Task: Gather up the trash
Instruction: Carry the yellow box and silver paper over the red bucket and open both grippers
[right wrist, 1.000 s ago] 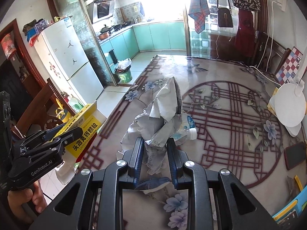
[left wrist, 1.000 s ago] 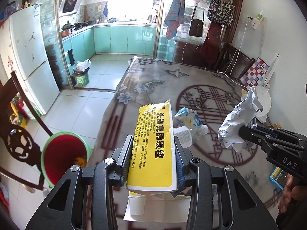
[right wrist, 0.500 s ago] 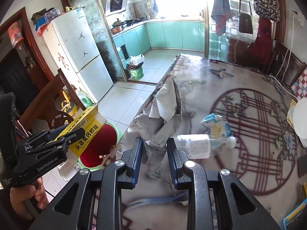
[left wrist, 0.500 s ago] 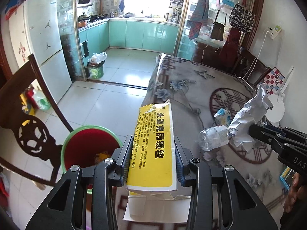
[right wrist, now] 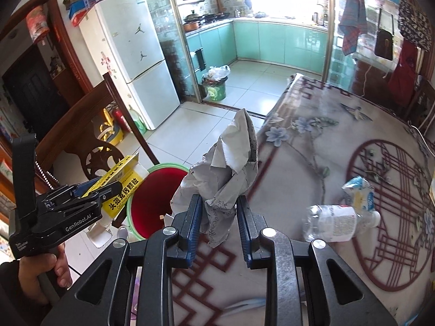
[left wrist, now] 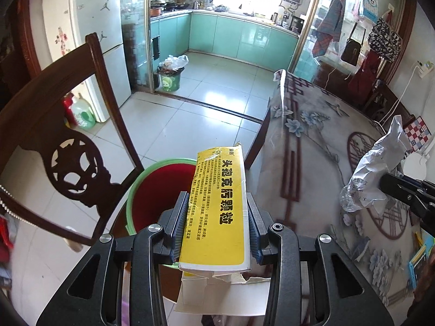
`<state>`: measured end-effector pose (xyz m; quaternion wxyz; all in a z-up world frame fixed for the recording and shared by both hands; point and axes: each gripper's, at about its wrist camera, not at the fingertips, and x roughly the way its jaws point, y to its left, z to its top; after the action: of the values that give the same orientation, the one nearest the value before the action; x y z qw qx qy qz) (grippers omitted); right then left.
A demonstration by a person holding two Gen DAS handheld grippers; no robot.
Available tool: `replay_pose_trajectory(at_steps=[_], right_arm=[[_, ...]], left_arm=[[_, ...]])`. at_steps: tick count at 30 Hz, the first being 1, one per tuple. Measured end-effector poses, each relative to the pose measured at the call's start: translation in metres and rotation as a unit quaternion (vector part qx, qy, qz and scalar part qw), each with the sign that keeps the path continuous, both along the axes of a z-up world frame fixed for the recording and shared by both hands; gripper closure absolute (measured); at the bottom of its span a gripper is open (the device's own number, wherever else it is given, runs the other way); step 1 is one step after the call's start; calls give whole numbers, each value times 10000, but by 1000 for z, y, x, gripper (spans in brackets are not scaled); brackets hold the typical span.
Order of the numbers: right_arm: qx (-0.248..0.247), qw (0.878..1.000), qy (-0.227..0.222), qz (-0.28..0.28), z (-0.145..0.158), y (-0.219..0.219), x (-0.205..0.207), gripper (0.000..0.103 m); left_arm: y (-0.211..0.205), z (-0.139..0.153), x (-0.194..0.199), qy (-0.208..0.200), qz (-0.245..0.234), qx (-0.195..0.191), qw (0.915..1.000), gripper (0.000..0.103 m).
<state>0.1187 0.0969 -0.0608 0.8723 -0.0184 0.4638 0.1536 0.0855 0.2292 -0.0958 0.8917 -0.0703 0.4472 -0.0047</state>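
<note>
A: Where does the round red bucket with the green rim (left wrist: 160,187) lie from the left gripper (left wrist: 216,228)?

B: At about eleven o'clock from the fingertips, below them on the floor beside the table edge. The left gripper is clamped on the long yellow cardboard box with black print (left wrist: 217,203), whose long axis runs along the fingers toward twelve, so its far end already overhangs the bucket's right rim.

A: And the right gripper (right wrist: 218,228)?

B: Its jaws stand narrow, pinching the crumpled grey-white sheet of paper (right wrist: 231,168), which sticks up toward twelve. From it the bucket sits at about ten o'clock, partly hidden behind the paper. It hangs over the patterned tablecloth (right wrist: 312,141), so I judge the left hand nearer the drop.

A: Anything left on the table?

B: A crushed clear plastic bottle (right wrist: 334,222) lies at three o'clock of the right gripper.
</note>
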Motion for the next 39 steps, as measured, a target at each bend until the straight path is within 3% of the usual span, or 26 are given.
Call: replay_pose_trajectory(at_steps=[14,19,39], right_arm=[[-30,9982,434,423,-45,70,29,81],[-287,9959,597,624,-67,91,36,81],[-142,9893,1025,1030,-116,127,76,81]], left_arm=[[40,-34,16,443,265,72,9986,66],[45,-48,27,682,231,1,9974,66],[74,-77,63,1045,382,75,9938,66]])
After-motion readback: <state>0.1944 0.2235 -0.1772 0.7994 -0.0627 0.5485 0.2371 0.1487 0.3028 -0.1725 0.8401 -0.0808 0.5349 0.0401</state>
